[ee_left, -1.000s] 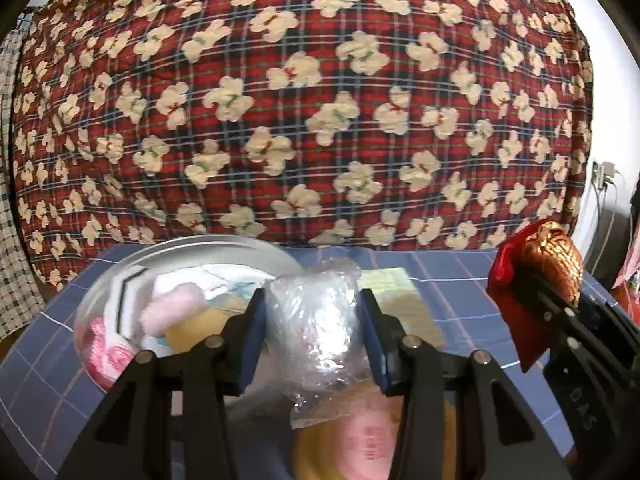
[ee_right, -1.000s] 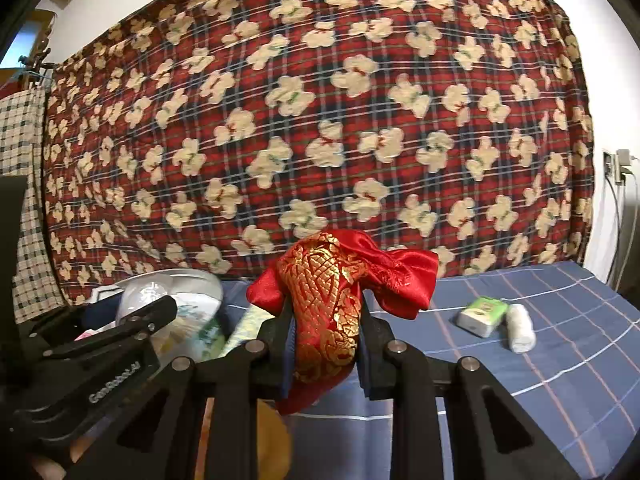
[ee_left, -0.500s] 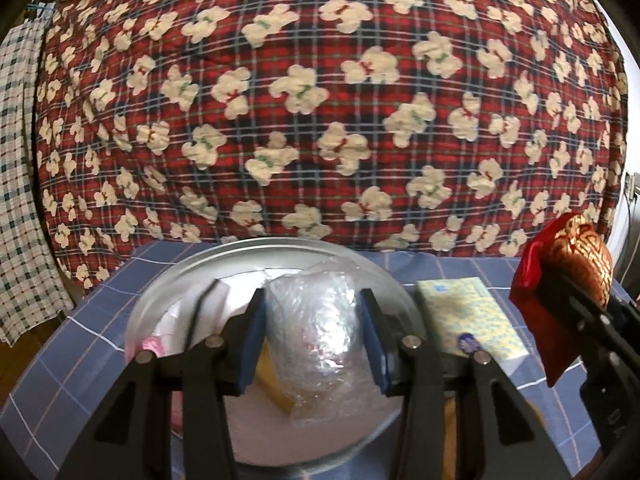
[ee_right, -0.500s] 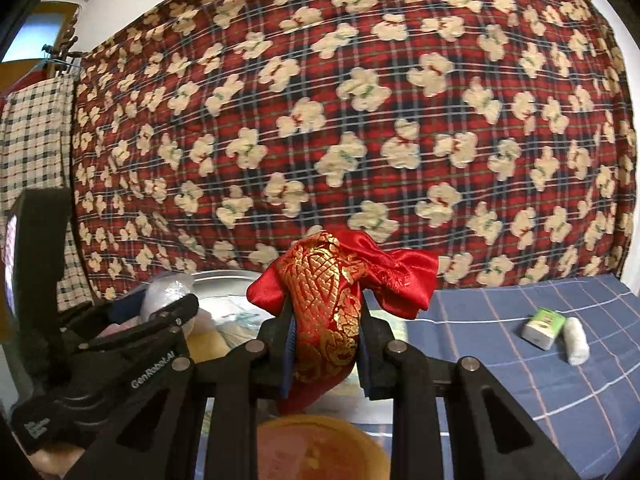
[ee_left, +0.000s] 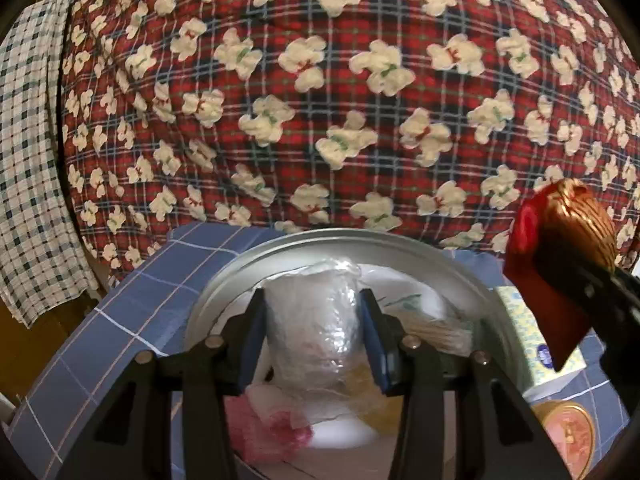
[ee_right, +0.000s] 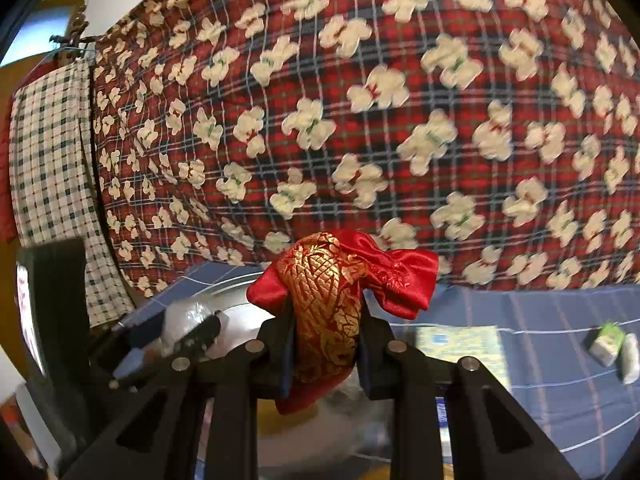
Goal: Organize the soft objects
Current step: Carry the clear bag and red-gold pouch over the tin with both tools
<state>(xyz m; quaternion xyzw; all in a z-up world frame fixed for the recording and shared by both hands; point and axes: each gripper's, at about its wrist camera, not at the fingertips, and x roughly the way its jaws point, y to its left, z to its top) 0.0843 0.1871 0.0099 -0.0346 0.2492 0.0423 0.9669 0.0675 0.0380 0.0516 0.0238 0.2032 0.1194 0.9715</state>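
My left gripper [ee_left: 313, 320] is shut on a clear plastic-wrapped bundle [ee_left: 314, 332] and holds it over a round silver basin [ee_left: 332, 238]. Soft pink and yellow items [ee_left: 272, 432] lie in the basin. My right gripper [ee_right: 325, 344] is shut on a red and gold satin pouch [ee_right: 332, 296], held above the basin's right side [ee_right: 240, 312]. The pouch also shows at the right of the left wrist view [ee_left: 560, 248]. The left gripper with its bundle shows at the left of the right wrist view [ee_right: 188, 320].
A blue checked cloth [ee_right: 540, 360] covers the table. A yellow-patterned flat pack [ee_left: 532, 344] lies right of the basin, a round tin [ee_left: 568, 436] in front of it. A green-white packet [ee_right: 606, 342] and white roll [ee_right: 630, 358] lie far right. A red floral quilt [ee_left: 320, 100] hangs behind.
Both grippers have moved left and forward over the basin, each still holding its item. The basin has grown larger and now sits under the left gripper.
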